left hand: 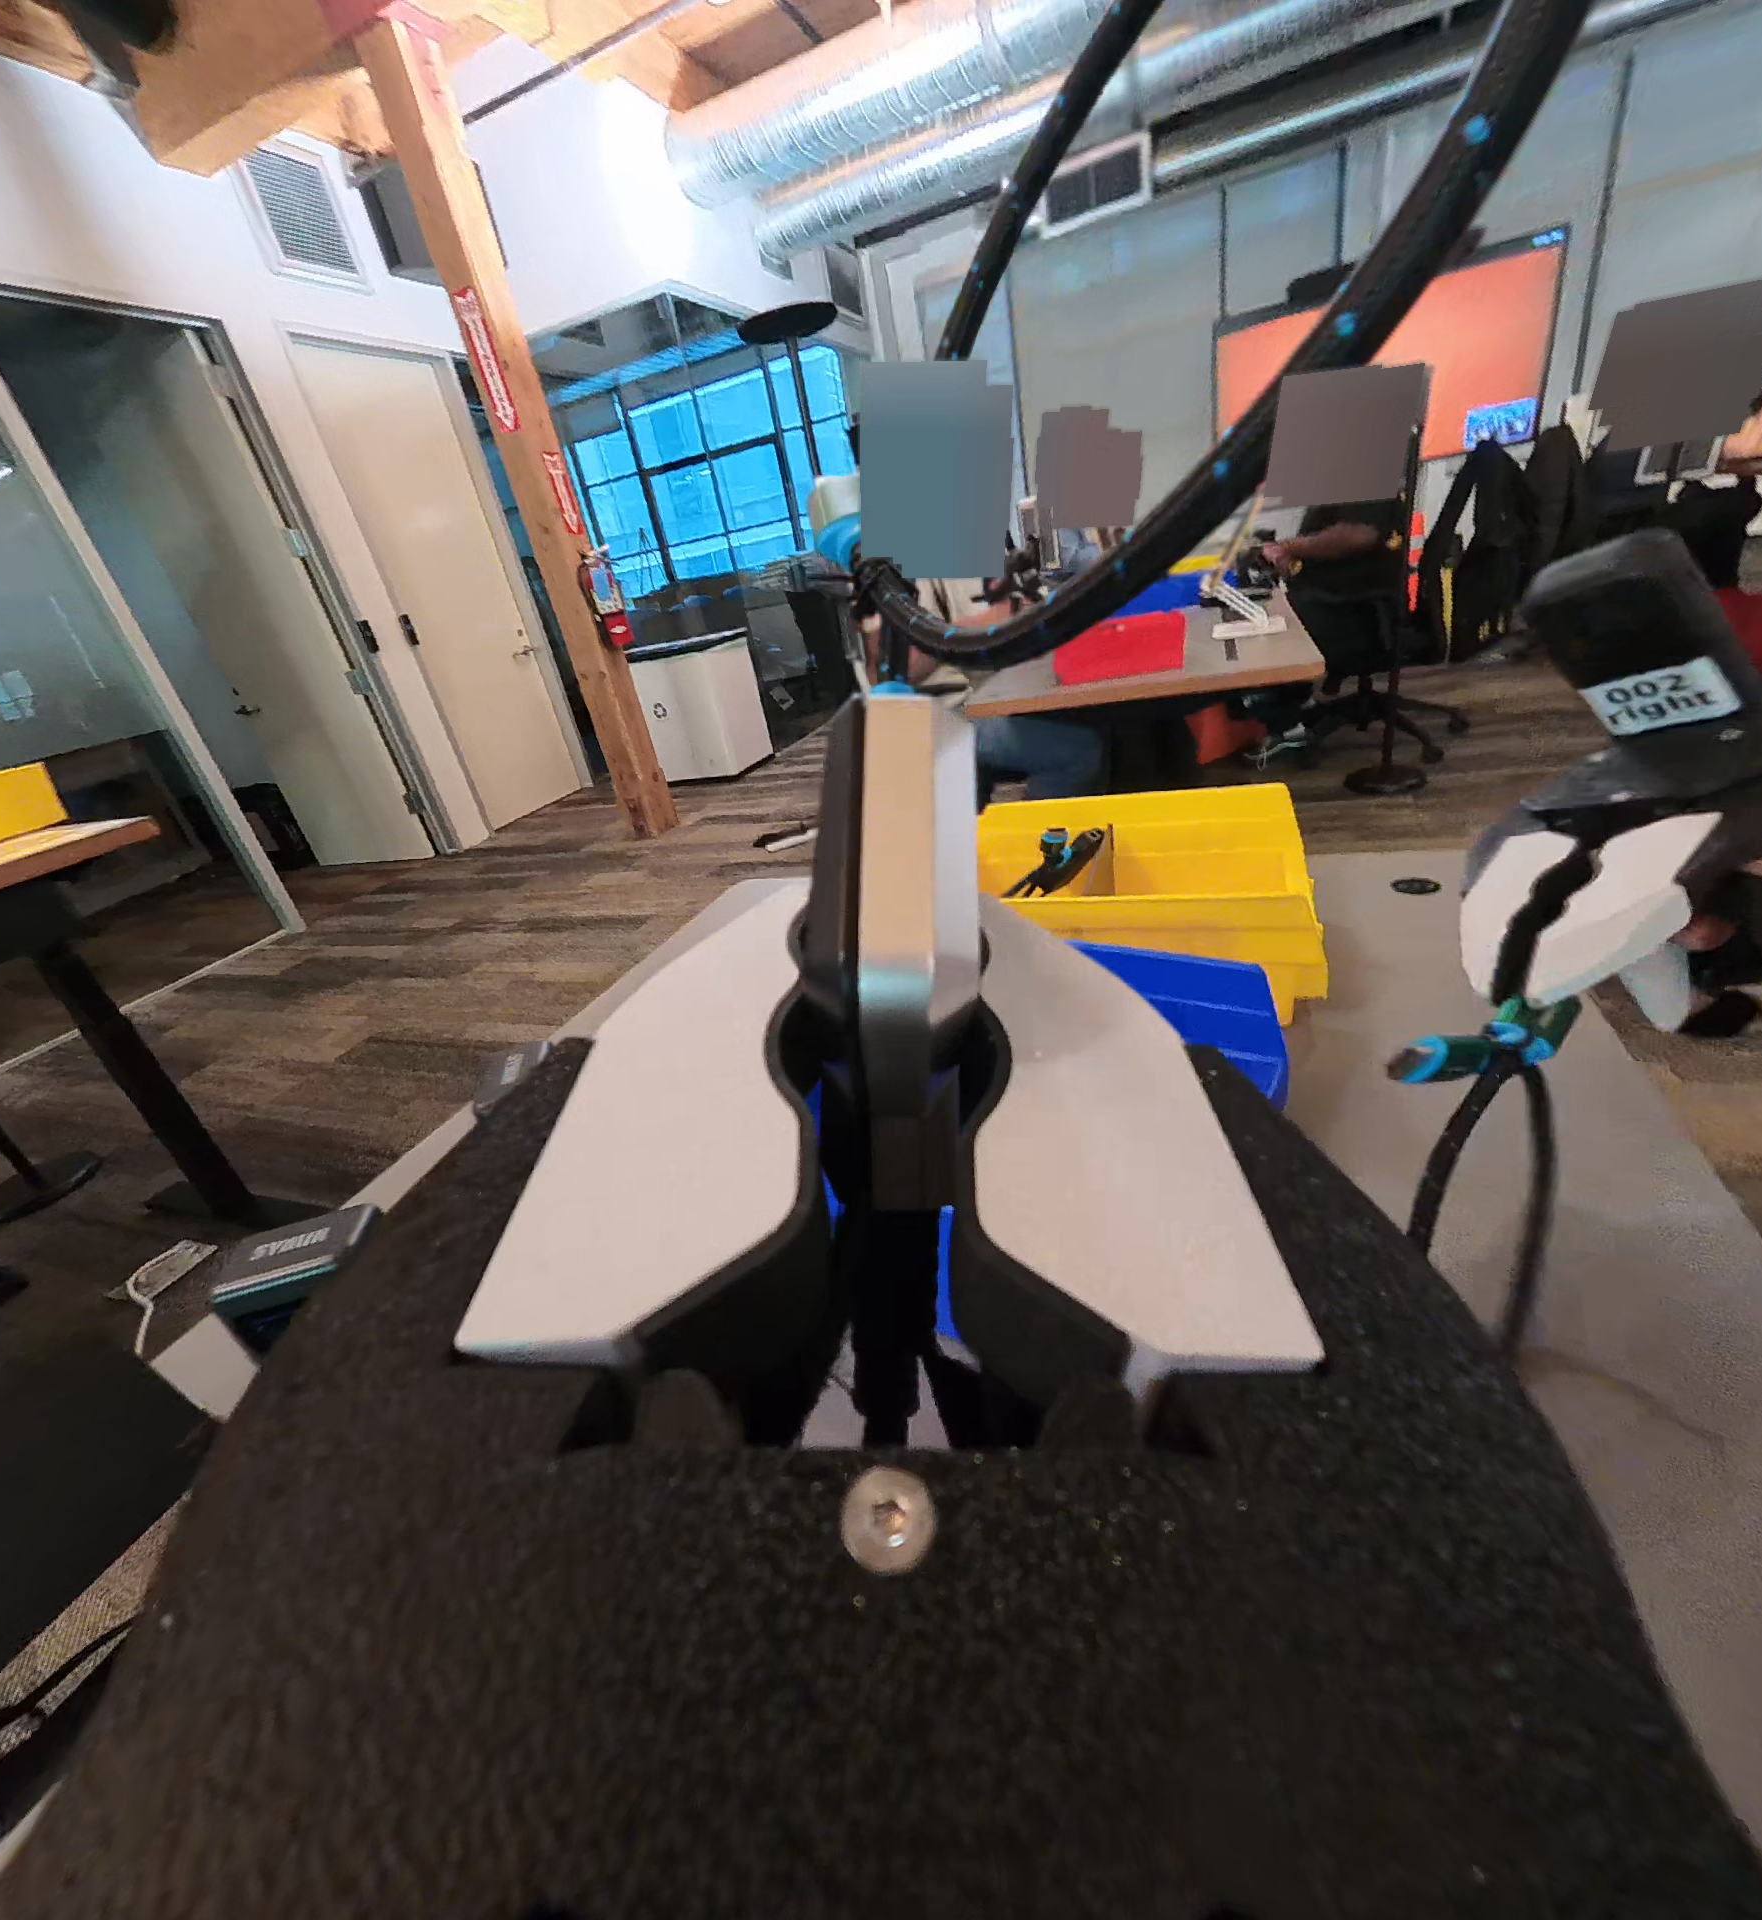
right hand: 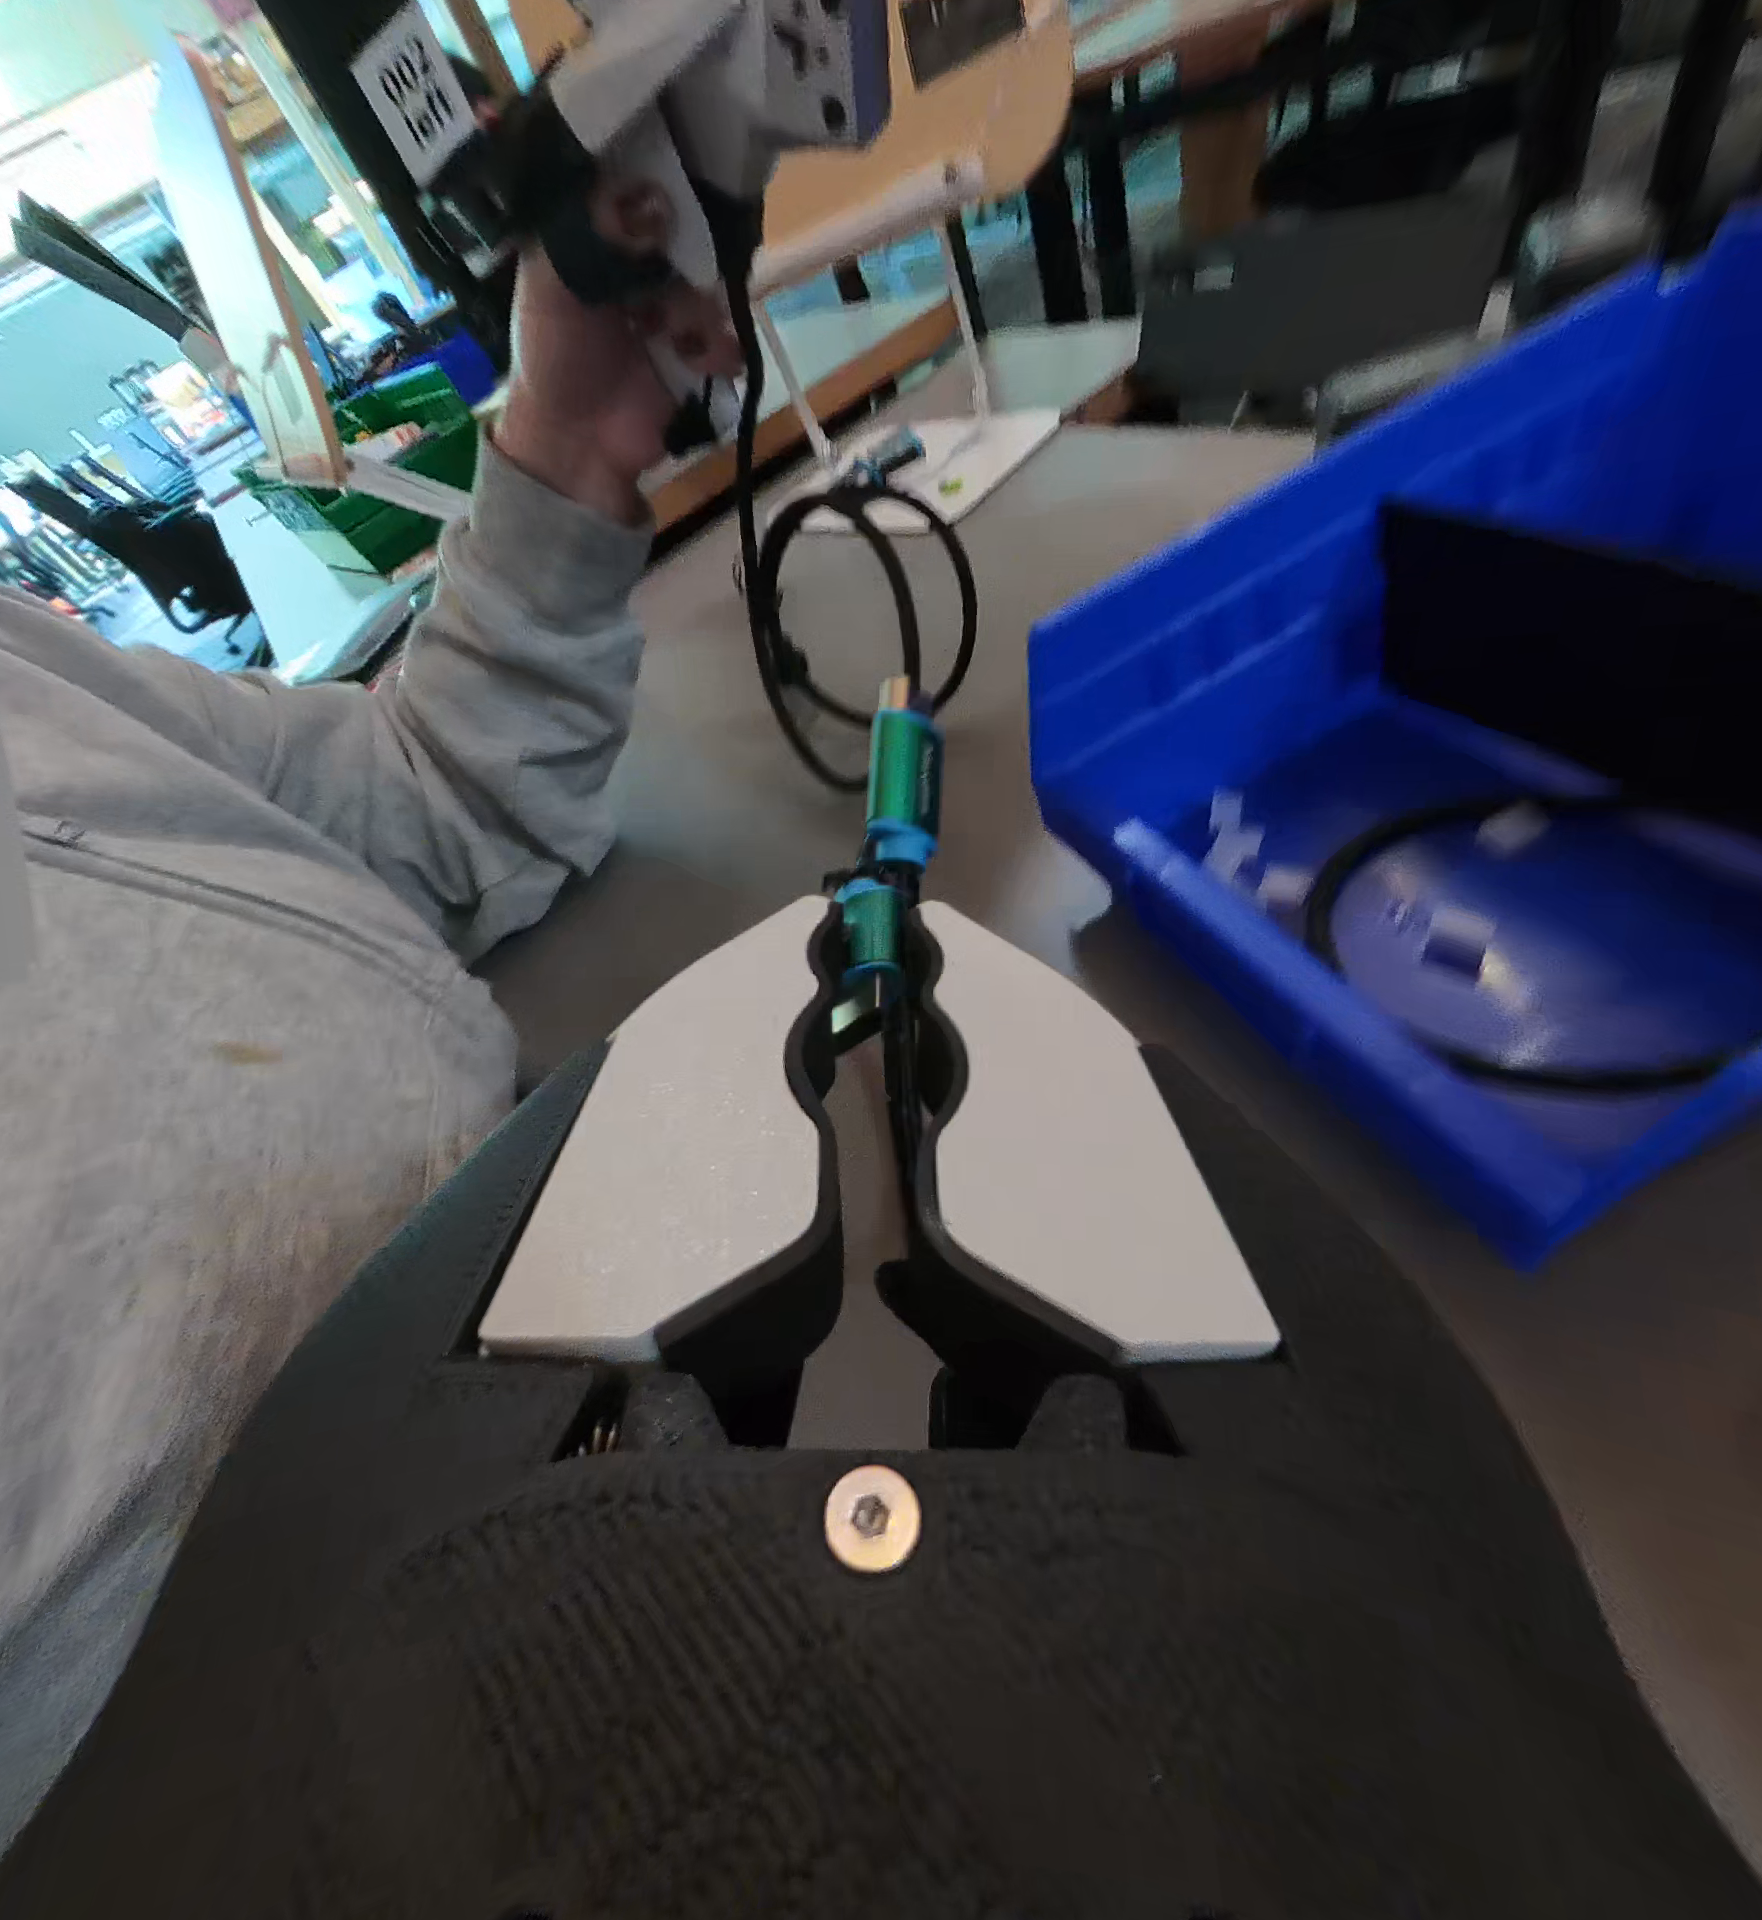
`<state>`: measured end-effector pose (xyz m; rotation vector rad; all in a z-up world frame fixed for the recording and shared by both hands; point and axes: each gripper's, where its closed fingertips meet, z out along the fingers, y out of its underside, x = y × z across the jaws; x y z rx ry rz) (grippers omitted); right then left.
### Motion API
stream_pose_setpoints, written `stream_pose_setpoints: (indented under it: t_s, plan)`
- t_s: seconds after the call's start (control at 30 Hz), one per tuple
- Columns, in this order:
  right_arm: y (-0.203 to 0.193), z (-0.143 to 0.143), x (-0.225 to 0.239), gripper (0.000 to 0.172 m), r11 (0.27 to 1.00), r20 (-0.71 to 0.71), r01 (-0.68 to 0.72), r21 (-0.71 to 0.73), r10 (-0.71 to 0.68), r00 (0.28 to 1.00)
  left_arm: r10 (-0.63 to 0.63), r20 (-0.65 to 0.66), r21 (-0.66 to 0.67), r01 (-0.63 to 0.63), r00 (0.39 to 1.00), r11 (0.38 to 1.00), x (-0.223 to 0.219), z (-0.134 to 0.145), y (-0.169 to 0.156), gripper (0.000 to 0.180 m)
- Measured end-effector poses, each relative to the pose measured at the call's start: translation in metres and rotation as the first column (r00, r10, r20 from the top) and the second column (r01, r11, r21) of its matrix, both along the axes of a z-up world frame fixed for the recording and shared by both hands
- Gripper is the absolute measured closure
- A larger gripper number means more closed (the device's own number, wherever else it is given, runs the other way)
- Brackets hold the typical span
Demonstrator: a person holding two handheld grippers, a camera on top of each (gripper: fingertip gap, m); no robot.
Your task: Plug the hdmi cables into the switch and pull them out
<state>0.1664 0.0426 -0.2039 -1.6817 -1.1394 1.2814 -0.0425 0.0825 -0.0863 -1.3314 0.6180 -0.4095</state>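
Green plug [right hand: 872, 935] of a black cable [right hand: 861, 644] pinched between the right gripper [right hand: 875, 914] tips, jaws nearly closed on it, a second green plug [right hand: 908, 769] sticking out just beyond, joined by blue ties; cable looping down onto the grey table [right hand: 1012, 499] past the tips. Same pair of plugs [left hand: 1479, 1039] hanging at the right gripper's tips in the left view, cable drooping to the table. Grey slab [left hand: 898, 883], edge-on and upright, clamped in the left gripper [left hand: 892, 935], fingers [left hand: 690, 1122] narrowly apart and pressed to its sides. Blue bin [right hand: 1479, 831] just right of the right gripper, with a coiled cable inside; yellow bin [left hand: 1168, 873] behind the blue one [left hand: 1199, 997]. Grey sleeve [right hand: 503, 665] at left, raised off the table
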Motion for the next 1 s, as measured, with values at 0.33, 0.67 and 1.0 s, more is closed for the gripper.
stream_pose_setpoints:
  t_s: [0.33,0.67,1.0]
  plan:
    - [0.009,-0.012,-0.057,0.172,0.963,0.038,-0.072,0.258,0.065,0.997,0.164,0.007,-0.018,-0.164,0.986,0.986,-0.035,-0.004,-0.047,0.158]
    - [0.01,-0.038,-0.029,0.158,0.922,0.23,-0.155,0.356,0.074,0.97,0.166,-0.07,-0.06,-0.171,0.984,0.984,-0.022,-0.03,-0.079,0.158]
    - [-0.079,-0.119,0.056,0.141,0.866,0.776,-0.475,-0.157,0.406,0.483,0.116,-0.088,-0.05,-0.121,0.989,0.991,0.005,-0.041,-0.091,0.158]
